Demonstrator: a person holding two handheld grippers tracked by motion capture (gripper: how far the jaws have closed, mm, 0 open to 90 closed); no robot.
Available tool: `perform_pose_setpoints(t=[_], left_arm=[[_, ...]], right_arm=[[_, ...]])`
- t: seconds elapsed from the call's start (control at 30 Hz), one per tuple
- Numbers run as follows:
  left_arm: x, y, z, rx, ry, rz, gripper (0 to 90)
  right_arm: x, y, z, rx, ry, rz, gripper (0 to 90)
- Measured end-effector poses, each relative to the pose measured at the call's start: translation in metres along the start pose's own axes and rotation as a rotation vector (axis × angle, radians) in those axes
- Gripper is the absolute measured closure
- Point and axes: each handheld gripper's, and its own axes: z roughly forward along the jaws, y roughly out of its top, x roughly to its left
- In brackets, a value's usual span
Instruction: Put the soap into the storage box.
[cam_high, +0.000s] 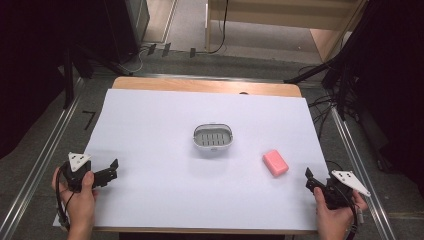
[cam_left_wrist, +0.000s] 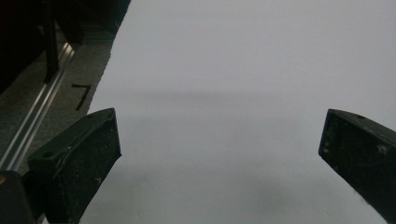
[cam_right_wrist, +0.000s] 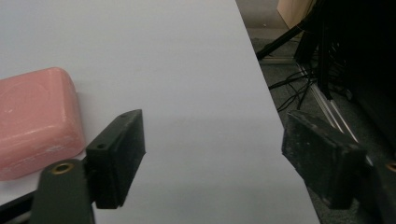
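soap (cam_high: 275, 162) lying near table's (cam_high: 150, 200) right edge, open sheet all round | right gripper (cam_right_wrist: 212, 154) hovering beside it, jaws apart, empty | left gripper (cam_left_wrist: 219, 149) sitting at left edge, jaws apart, empty | dish (cam_high: 213, 137) resting mid-table

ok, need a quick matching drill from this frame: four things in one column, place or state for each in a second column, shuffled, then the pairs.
Things
1. pink rectangular soap bar
2. grey-and-white oval slotted soap dish
3. left gripper
4. right gripper

Places or states
A. middle of the white table cover, nothing in it
B. open, at the cover's near left edge
C. lying flat, right of the dish
D. open, at the near right, close to the soap

Pairs: 1-C, 2-A, 3-B, 4-D
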Motion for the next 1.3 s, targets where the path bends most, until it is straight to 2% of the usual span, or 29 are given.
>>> perform_pose_setpoints(t=[0.13, 0.2, 0.27, 0.33, 0.37, 0.4, 0.43, 0.47, 0.5, 0.53, 0.57, 0.63, 0.67, 0.7, 0.73, 0.83, 0.87, 0.9, 0.93, 0.97, 1.13, 1.3], left_arm=[[-0.002, 0.001, 0.002, 0.017, -0.012, 0.024, 0.0], [-0.001, 0.0, 0.001, 0.012, -0.014, 0.018, 0.0], [-0.001, 0.001, 0.001, 0.015, -0.001, 0.011, 0.0], [0.002, 0.002, 0.004, 0.041, -0.003, -0.021, 0.0], [0.005, 0.002, 0.005, 0.048, -0.008, -0.057, 0.0], [0.009, 0.003, 0.005, 0.051, -0.008, -0.094, 0.0], [0.012, 0.002, 0.005, 0.051, -0.003, -0.123, 0.0], [0.013, 0.002, 0.005, 0.045, -0.018, -0.131, 0.0], [0.013, 0.002, 0.005, 0.045, -0.018, -0.131, 0.0], [0.013, 0.002, 0.005, 0.049, -0.027, -0.125, 0.0], [0.013, 0.002, 0.005, 0.048, -0.027, -0.122, 0.0], [0.011, 0.002, 0.004, 0.035, -0.019, -0.111, 0.0], [0.009, 0.001, 0.003, 0.029, -0.014, -0.101, 0.0], [0.007, 0.001, 0.003, 0.022, -0.005, -0.082, 0.0], [0.007, 0.001, 0.003, 0.022, -0.005, -0.082, 0.0], [0.005, 0.001, 0.002, 0.018, 0.005, -0.061, 0.0], [0.003, 0.001, 0.001, 0.014, 0.009, -0.045, 0.0], [0.003, 0.001, 0.001, 0.014, 0.009, -0.045, 0.0], [0.001, 0.001, 0.001, 0.009, 0.01, -0.02, 0.0], [0.001, 0.001, 0.001, 0.009, 0.01, -0.02, 0.0], [-0.003, 0.0, 0.001, 0.012, 0.022, 0.017, 0.1], [-0.002, 0.001, 0.001, 0.014, 0.017, 0.018, 0.1]], right_arm=[[-0.004, 0.003, -0.002, -0.009, 0.033, -0.008, 27.8], [-0.005, 0.008, -0.005, 0.031, 0.069, 0.014, 28.5], [-0.003, 0.014, -0.008, 0.026, 0.105, 0.004, 32.1], [-0.001, 0.018, -0.008, 0.029, 0.119, -0.041, 36.1], [0.0, 0.021, -0.008, 0.026, 0.139, -0.068, 39.3], [0.0, 0.025, -0.005, 0.052, 0.216, -0.09, 36.9], [0.0, 0.025, -0.005, 0.052, 0.216, -0.09, 36.9], [0.003, 0.029, -0.002, 0.107, 0.238, -0.097, 28.5], [0.003, 0.029, -0.002, 0.107, 0.238, -0.097, 28.5], [0.004, 0.031, -0.001, 0.128, 0.233, -0.112, 29.3], [0.01, 0.037, 0.002, 0.199, 0.247, -0.152, 25.5], [0.013, 0.038, 0.004, 0.221, 0.257, -0.161, 24.3], [0.021, 0.043, 0.007, 0.262, 0.291, -0.179, 24.3], [0.024, 0.044, 0.009, 0.273, 0.304, -0.187, 24.2], [0.028, 0.045, 0.011, 0.287, 0.318, -0.199, 23.7], [0.037, 0.048, 0.015, 0.307, 0.312, -0.219, 23.5], [0.046, 0.051, 0.019, 0.323, 0.315, -0.24, 22.8], [0.046, 0.051, 0.019, 0.323, 0.315, -0.24, 22.8], [0.054, 0.054, 0.021, 0.34, 0.312, -0.249, 21.2], [0.057, 0.056, 0.023, 0.353, 0.318, -0.256, 19.1], [0.066, 0.067, 0.03, 0.404, 0.317, -0.26, 18.9], [0.071, 0.074, 0.035, 0.434, 0.342, -0.272, 17.3]])
